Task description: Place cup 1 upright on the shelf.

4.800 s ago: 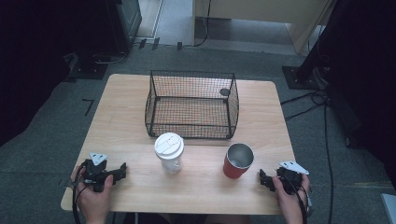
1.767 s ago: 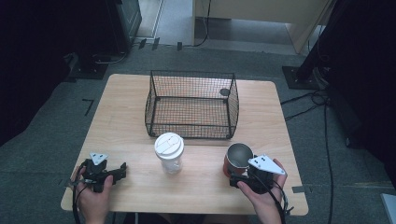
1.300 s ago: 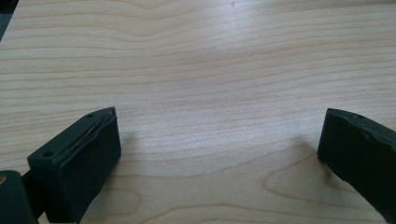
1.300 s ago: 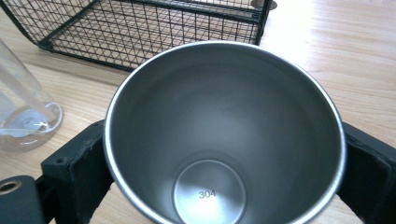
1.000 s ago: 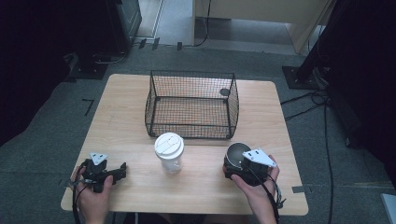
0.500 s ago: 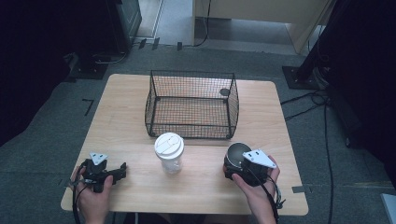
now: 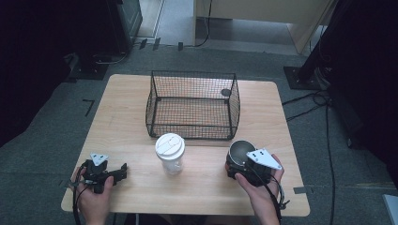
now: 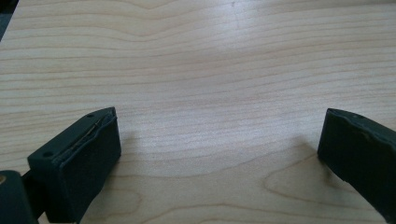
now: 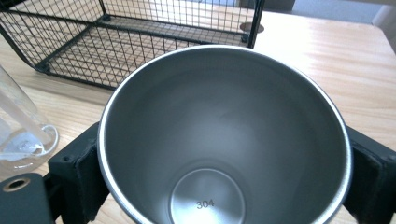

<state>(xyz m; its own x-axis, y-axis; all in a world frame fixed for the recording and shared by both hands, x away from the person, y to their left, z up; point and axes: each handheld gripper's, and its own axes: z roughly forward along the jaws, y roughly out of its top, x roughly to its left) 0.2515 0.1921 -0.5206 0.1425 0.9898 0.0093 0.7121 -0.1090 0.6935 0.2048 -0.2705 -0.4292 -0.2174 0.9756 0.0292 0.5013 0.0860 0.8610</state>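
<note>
A metal cup (image 7: pixel 240 151) with a steel inside and a red outside stands at the table's front right. My right gripper (image 7: pixel 238 164) has its jaws on either side of the cup (image 9: pixel 224 140); they have just been closing and now press on its wall. My left gripper (image 7: pixel 121 171) rests at the front left of the wooden table (image 7: pixel 126 103). Its jaws (image 8: pixel 219 154) stand wide apart over bare wood.
A clear cup with a white lid (image 7: pixel 170 151) stands upright at the front middle, left of the metal cup, and its base (image 9: pixel 21 135) is close by. Behind both sits a black wire basket (image 7: pixel 192 105), its near wall (image 9: pixel 93 51) just beyond the metal cup.
Over the earlier frames my right gripper came in from the table's right edge and set its jaws around the metal cup. My left gripper has stayed put.
</note>
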